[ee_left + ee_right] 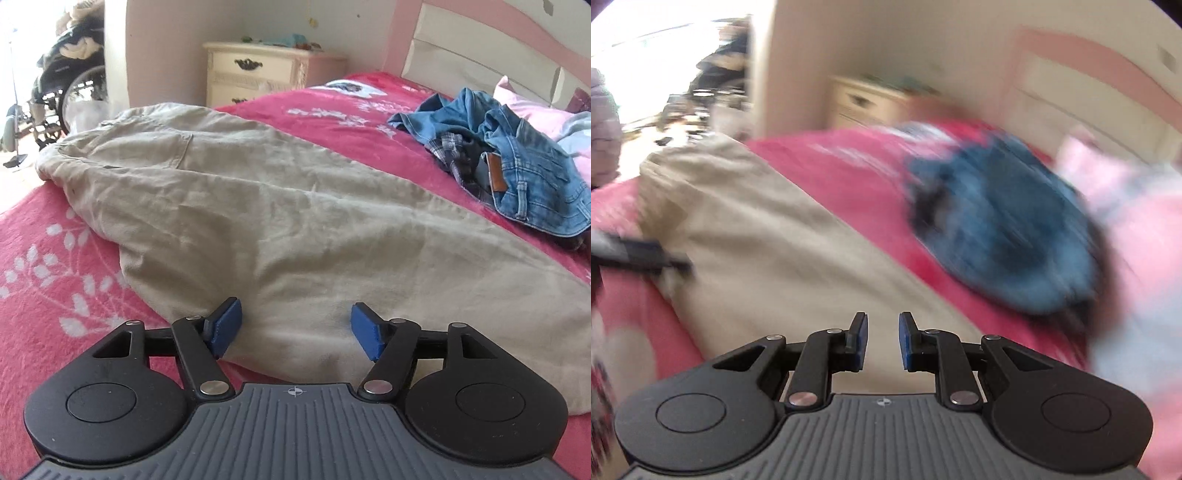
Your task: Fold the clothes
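A pair of beige trousers (258,206) lies stretched along the pink bedspread (55,258), one end under my left gripper. My left gripper (295,325) is wide open just above that near end, blue pads (225,325) on either side of the cloth, holding nothing. The right wrist view is motion-blurred. My right gripper (882,339) is open with a narrow gap, above the beige trousers (768,236), empty. The left gripper's dark tip (642,254) shows at the left edge of that view.
A crumpled pile of blue jeans (517,166) with a plaid garment lies to the right on the bed; it also shows in the right wrist view (1004,229). Pink pillow (535,110) and headboard (480,48) far right. A cream nightstand (258,70) and a wheelchair (62,85) stand beyond the bed.
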### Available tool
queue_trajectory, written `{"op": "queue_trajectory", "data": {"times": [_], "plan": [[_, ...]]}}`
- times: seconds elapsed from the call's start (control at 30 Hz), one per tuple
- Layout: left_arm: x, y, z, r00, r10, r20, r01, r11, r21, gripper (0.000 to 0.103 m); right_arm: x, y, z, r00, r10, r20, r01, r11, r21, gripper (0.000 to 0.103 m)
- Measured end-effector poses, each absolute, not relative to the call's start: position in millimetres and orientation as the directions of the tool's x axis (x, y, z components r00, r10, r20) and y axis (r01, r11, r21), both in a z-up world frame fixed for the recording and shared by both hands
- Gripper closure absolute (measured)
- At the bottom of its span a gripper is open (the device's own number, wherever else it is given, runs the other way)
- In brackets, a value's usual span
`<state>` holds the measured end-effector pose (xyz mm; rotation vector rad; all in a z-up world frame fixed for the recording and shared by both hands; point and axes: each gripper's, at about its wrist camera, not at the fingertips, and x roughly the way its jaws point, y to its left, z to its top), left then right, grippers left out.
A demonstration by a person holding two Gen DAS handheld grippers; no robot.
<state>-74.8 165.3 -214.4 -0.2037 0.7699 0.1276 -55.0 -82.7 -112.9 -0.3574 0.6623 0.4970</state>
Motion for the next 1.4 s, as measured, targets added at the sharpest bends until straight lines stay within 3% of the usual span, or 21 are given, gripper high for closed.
{"op": "queue_trajectory", "data": {"times": [0.17,0.37,0.47,0.53,0.67,0.77,0.93,0.97,1.13,1.23,1.3,1.33,1.4], "plan": [[-83.4,164.7,-221.0,0.73,0.049,-0.682,-0.189,0.973,-0.132,0.037,-3.4,44.3,-127.4,0.589,0.491,-0.642,-0.717,0.684,-0.135,0.084],[-91.2,174.9,-227.4,0.752,-0.002,-0.659,-0.154,0.972,-0.179,0.037,64.8,146.9,-183.2,0.512,0.503,-0.696,-0.785,0.604,-0.141,0.085],[-94.6,184.0,-230.1,0.761,-0.05,-0.647,-0.117,0.97,-0.212,0.037,91.5,158.6,-196.6,0.548,0.458,-0.7,-0.771,0.601,-0.211,0.084],[-96.2,190.2,-230.6,0.767,-0.079,-0.637,-0.101,0.965,-0.241,0.037,100.5,160.1,-180.0,0.544,0.46,-0.702,-0.758,0.627,-0.177,0.082],[-93.5,198.2,-230.9,0.767,-0.115,-0.631,-0.102,0.949,-0.297,0.034,104.7,179.3,-156.7,0.412,0.591,-0.693,-0.842,0.538,-0.042,0.082],[-94.5,200.7,-232.6,0.767,-0.131,-0.628,-0.097,0.944,-0.315,0.035,107.9,221.5,-169.5,0.33,0.645,-0.689,-0.905,0.424,-0.036,0.084],[-98.6,200.0,-235.2,0.769,-0.141,-0.624,-0.088,0.943,-0.321,0.034,140.5,264.7,-182.9,0.426,0.566,-0.706,-0.843,0.532,-0.082,0.091],[-98.2,200.1,-235.2,0.769,-0.141,-0.624,-0.091,0.941,-0.325,0.034,138.6,264.9,-175.4,0.412,0.588,-0.697,-0.85,0.523,-0.062,0.087],[-95.8,203.2,-235.6,0.769,-0.156,-0.62,-0.104,0.926,-0.362,0.032,119.0,288.8,-158.9,0.182,0.717,-0.672,-0.962,0.272,0.029,0.087],[-95.7,201.1,-235.9,0.77,-0.152,-0.62,-0.103,0.929,-0.355,0.032,116.8,323.9,-195.8,0.246,0.656,-0.714,-0.963,0.246,-0.106,0.091],[-96.5,198.9,-235.2,0.77,-0.146,-0.621,-0.103,0.932,-0.347,0.032,123.6,327.3,-194.1,0.295,0.653,-0.697,-0.946,0.3,-0.12,0.09],[-95.9,198.4,-235.0,0.769,-0.145,-0.622,-0.105,0.932,-0.347,0.032,124.6,325.9,-187.9,0.297,0.658,-0.692,-0.945,0.306,-0.115,0.085],[-95.2,197.3,-234.6,0.768,-0.145,-0.624,-0.11,0.93,-0.351,0.031,116.4,315.5,-168.5,0.181,0.705,-0.686,-0.979,0.193,-0.06,0.085]]}}
